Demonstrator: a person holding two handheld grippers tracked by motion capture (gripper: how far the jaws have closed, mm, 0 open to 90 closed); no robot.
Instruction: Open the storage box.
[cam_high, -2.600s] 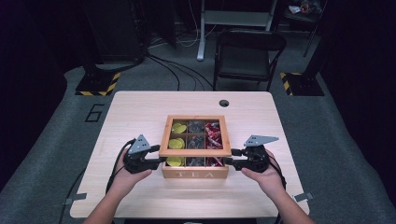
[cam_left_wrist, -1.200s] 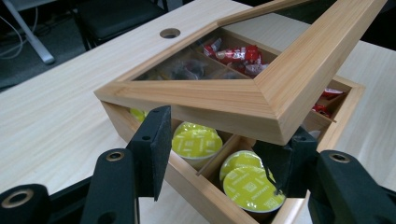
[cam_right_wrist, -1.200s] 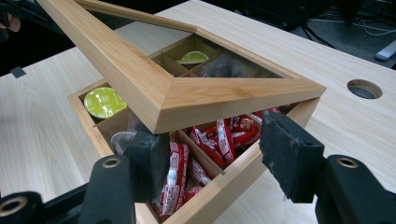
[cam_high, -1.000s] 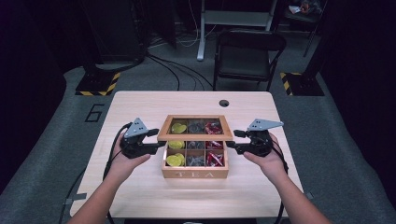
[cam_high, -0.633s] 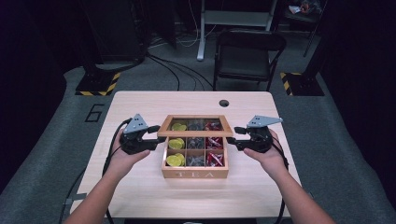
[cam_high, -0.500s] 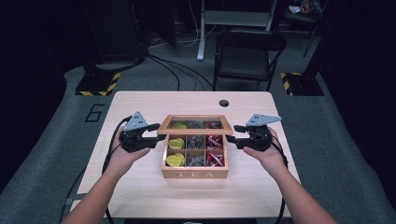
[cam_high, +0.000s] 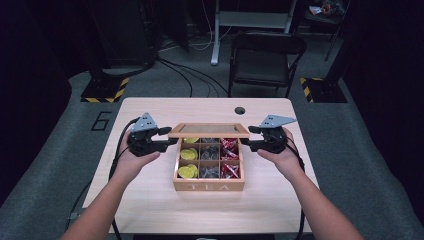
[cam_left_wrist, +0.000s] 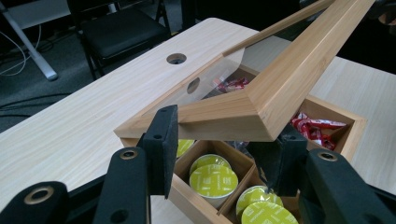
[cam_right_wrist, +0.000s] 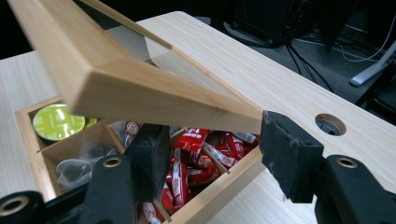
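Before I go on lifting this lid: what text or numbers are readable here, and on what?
"TEA": front wall of the wooden box.
"6": floor left of the table.
Red sachets: print too blurred to read.
Green capsules: pattern only, no readable words.

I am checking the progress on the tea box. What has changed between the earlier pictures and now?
Both grippers moved from the box's near corners to the lid sides. The left gripper jaws have just been closing on one lid edge, and the right gripper holds the other. The lid is now tilted up at the front. The tea box stayed in place on the table.
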